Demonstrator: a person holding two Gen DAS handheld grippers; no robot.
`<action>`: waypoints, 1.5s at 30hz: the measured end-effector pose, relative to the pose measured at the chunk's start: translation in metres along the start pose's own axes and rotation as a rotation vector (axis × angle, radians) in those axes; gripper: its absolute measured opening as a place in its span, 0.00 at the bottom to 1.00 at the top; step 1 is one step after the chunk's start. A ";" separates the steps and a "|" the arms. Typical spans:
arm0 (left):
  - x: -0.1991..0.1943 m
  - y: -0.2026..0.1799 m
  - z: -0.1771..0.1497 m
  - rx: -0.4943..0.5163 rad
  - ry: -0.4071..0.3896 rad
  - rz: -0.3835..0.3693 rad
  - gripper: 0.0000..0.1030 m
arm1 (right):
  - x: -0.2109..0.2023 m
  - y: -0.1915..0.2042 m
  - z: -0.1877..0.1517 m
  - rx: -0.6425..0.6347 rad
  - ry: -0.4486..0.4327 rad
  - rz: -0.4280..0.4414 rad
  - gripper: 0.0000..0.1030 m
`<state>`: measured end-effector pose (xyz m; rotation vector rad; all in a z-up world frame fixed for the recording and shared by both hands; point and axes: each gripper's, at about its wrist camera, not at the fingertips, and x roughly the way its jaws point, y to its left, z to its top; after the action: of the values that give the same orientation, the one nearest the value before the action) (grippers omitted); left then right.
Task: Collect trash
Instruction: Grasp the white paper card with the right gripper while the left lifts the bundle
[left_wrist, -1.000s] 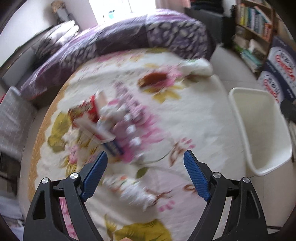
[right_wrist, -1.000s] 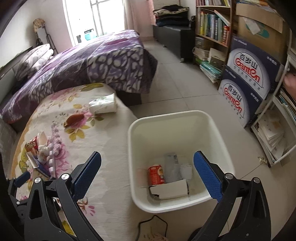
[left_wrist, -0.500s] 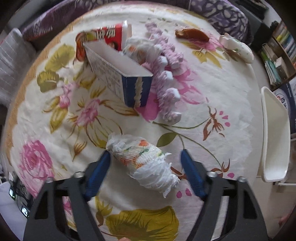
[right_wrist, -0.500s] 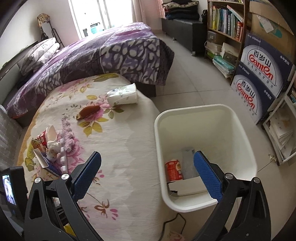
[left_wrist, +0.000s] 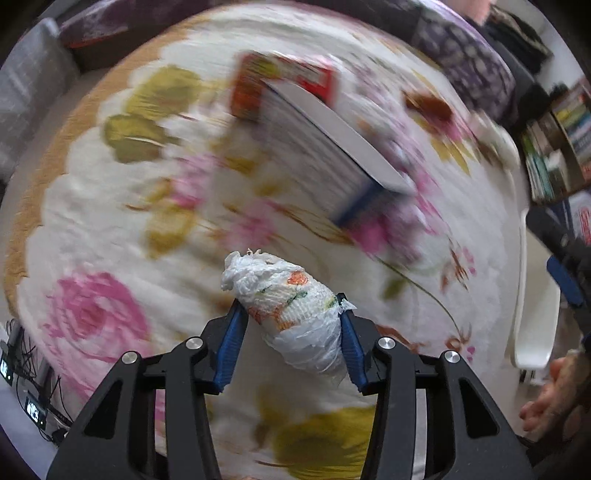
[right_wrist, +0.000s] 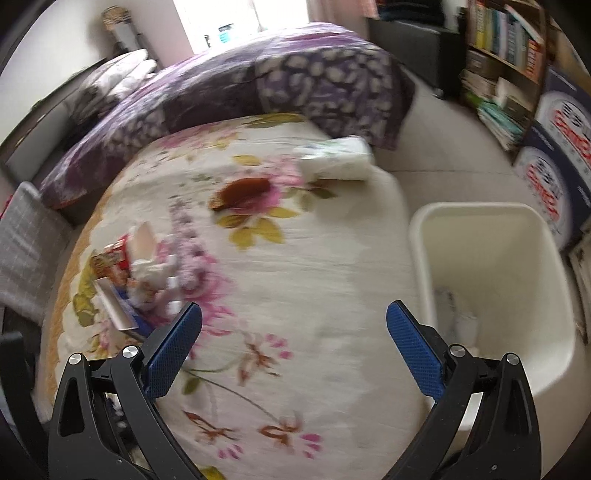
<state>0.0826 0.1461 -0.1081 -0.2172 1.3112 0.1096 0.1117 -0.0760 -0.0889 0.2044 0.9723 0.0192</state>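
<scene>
You're in a bedroom, working over a bed with a white quilt printed in pink and yellow flowers (right_wrist: 295, 295), with a purple patterned duvet (right_wrist: 258, 85) bunched at its far end and a bookshelf (right_wrist: 506, 55) along the wall.

Your left tool (left_wrist: 290, 321) points steeply down at the quilt, and its blue pads are closing on a crumpled white paper wad with orange and green print (left_wrist: 291, 314). The wad sits right between them and both pads look like they're touching its sides. Beyond it there's a blurry pile: a white-and-blue carton (left_wrist: 332, 147) leaning against a red snack packet (left_wrist: 288, 81).

Your right tool (right_wrist: 293, 349) is spread wide with nothing between the pads, hovering over the quilt. The white plastic bin (right_wrist: 480, 229) stands on the floor just beside the bed, on that tool's right, with some pale trash in the bottom. A white tissue pack (right_wrist: 336, 158) and a brown scrap (right_wrist: 240, 192) lie further up the quilt.
</scene>
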 end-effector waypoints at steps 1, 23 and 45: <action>-0.005 0.011 0.004 -0.015 -0.023 0.021 0.46 | 0.003 0.009 0.001 -0.026 -0.005 0.021 0.93; -0.055 0.095 0.045 -0.224 -0.164 0.003 0.46 | 0.060 0.149 -0.026 -0.480 0.079 0.236 0.24; -0.115 0.065 0.049 -0.152 -0.473 0.072 0.46 | -0.035 0.121 -0.005 -0.317 -0.168 0.296 0.14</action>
<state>0.0859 0.2253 0.0083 -0.2550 0.8393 0.3040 0.0968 0.0401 -0.0410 0.0546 0.7524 0.4193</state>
